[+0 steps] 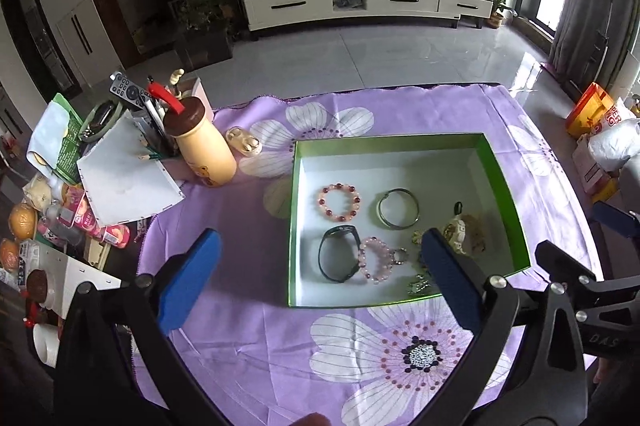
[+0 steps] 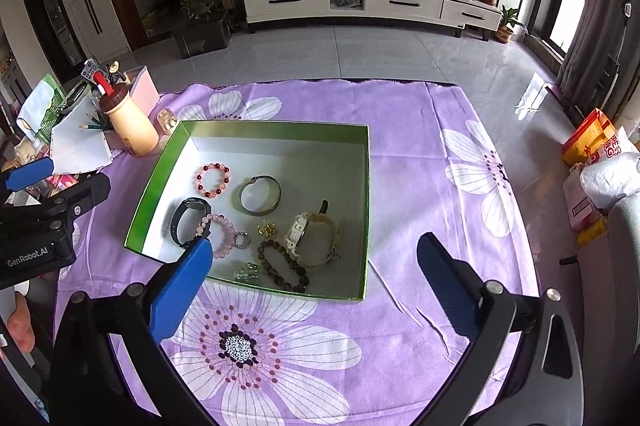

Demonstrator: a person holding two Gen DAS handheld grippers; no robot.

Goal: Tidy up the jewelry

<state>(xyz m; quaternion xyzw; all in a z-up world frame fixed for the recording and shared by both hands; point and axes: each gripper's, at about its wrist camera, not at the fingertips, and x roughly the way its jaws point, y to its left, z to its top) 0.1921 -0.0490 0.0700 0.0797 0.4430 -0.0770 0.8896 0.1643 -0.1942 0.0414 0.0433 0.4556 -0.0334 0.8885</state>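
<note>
Now both grippers hang over the cloth's near edge, left gripper (image 1: 320, 282) and right gripper (image 2: 316, 286) fingers spread, nothing between them. Jewelry sits grouped toward the green box's (image 2: 366, 209) near wall: black band (image 2: 188, 222), pink bracelet (image 2: 224, 234), watch (image 2: 312, 238), probably earrings.

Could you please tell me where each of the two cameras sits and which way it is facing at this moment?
Left wrist: rides on the left gripper, looking forward and down at the green box on the purple cloth; its blue fingers stand wide open, empty; the other gripper's frame shows at right.
Right wrist: rides on the right gripper, looking forward and down from further right; open, empty; the left gripper shows at left.
Shared: the box with its jewelry, the cream bottle, the TV cabinet.
</note>
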